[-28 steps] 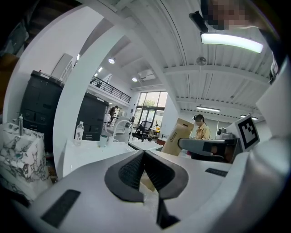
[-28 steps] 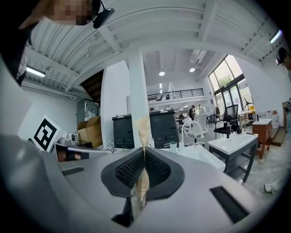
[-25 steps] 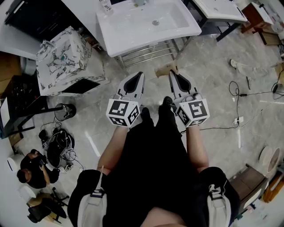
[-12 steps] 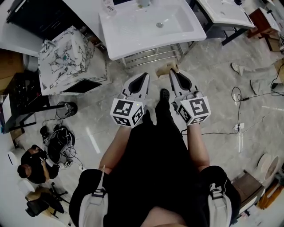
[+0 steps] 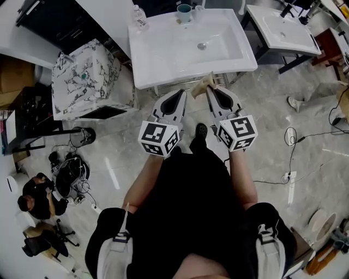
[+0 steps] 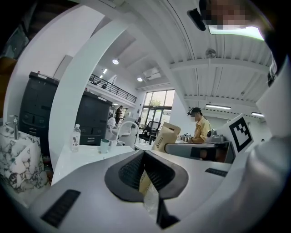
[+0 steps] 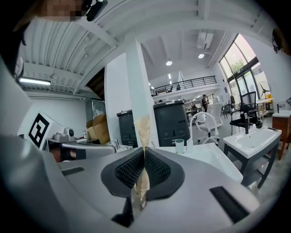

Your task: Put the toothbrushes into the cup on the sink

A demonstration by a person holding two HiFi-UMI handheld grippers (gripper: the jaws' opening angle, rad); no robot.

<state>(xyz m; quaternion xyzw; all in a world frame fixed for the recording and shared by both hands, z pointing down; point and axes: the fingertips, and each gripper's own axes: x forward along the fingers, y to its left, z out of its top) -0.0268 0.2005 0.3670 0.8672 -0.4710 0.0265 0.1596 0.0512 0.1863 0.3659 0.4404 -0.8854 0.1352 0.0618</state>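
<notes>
A white sink (image 5: 163, 60) stands ahead of me, with a teal cup (image 5: 185, 12) on its back rim. My right gripper (image 5: 211, 90) is shut on a tan paper toothbrush packet (image 5: 203, 84) just short of the sink's front edge. In the right gripper view, the packet (image 7: 142, 129) sticks up from between the shut jaws, and the cup (image 7: 180, 145) is beyond on the sink (image 7: 204, 161). My left gripper (image 5: 178, 93) is alongside, shut on a second packet (image 6: 148, 184) of tan paper and clear film. From there the cup (image 6: 105, 145) stands far left.
A water bottle (image 5: 139, 18) stands on the sink's back left corner. A marble-patterned cabinet (image 5: 82, 76) is left of the sink, a second sink (image 5: 283, 30) to the right. Cables (image 5: 272, 177), a black bin (image 5: 82, 134) and a seated person (image 5: 35, 201) occupy the floor.
The sink has come closer, and both grippers now reach its front edge. The cup and bottle have come into view at the top. Both grippers stay shut.
</notes>
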